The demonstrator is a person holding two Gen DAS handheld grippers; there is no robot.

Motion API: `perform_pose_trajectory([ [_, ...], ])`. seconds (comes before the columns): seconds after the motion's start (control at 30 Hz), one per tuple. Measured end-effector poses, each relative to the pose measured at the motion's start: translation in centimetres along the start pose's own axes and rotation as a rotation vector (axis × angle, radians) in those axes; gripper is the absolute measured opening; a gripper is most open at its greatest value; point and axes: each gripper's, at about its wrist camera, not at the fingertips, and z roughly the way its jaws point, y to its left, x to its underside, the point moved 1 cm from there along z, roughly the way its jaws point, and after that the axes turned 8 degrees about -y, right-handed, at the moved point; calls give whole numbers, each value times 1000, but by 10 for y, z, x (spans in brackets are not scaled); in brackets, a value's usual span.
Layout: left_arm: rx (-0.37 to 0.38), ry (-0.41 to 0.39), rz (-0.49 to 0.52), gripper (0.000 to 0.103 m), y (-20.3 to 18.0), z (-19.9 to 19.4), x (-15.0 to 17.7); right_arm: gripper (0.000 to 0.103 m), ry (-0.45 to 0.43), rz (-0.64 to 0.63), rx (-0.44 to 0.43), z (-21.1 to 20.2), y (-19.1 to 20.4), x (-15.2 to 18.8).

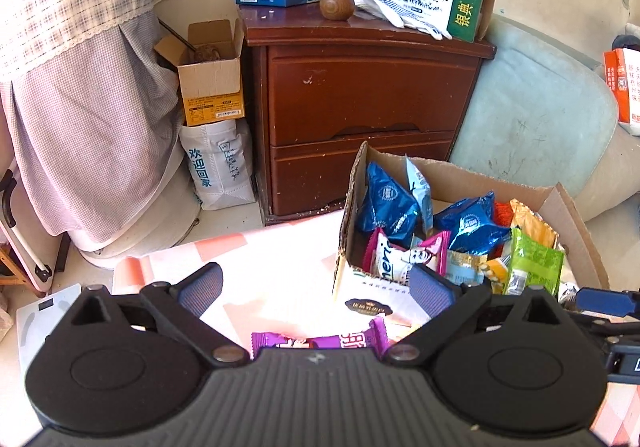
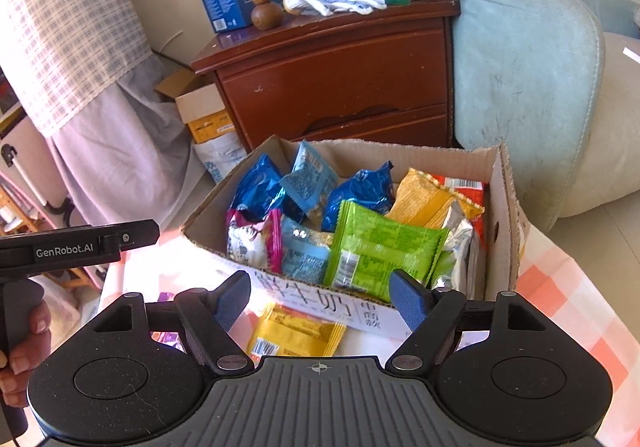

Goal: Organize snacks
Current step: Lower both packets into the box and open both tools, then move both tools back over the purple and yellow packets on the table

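Both grippers, left gripper (image 1: 316, 283) and right gripper (image 2: 320, 297), gape empty just short of the snack box's (image 2: 500, 207) near wall.

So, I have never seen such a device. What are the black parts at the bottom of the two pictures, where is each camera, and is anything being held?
There is no robot here. A person holds two hand tools, each with two fingers and a camera that looks forward along them. One picture comes from the left gripper, the other from the right gripper. The black parts are the tools' own bodies; the blue pads are their fingertips. Both stand open and hold nothing. In the right view you also see the person's hand on the left tool's handle. On the checked cloth stands a cardboard box full of snack packets. A purple packet and a yellow packet lie outside it, just ahead of the fingers.
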Motion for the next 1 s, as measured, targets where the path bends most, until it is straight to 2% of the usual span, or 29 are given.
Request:
perform_pose_trajectory([
  [0.2,7,72,12,99,6,16,24,78,104,2,-75,14,7,22],
  [0.33,-4,96,28,99,4,28,34,78,147,-28,-58,28,10,35],
  [0.53,28,153,-4,99,3,43,44,78,183,-60,-58,43,17,48],
  [0.7,-3,181,21,99,6,50,55,78,189,-86,-55,52,22,54],
  [0.9,0,195,27,100,18,49,61,78,181,-76,-11,66,17,59],
  [1.0,-5,198,38,100,23,46,62,79,190,-73,-20,72,17,63],
])
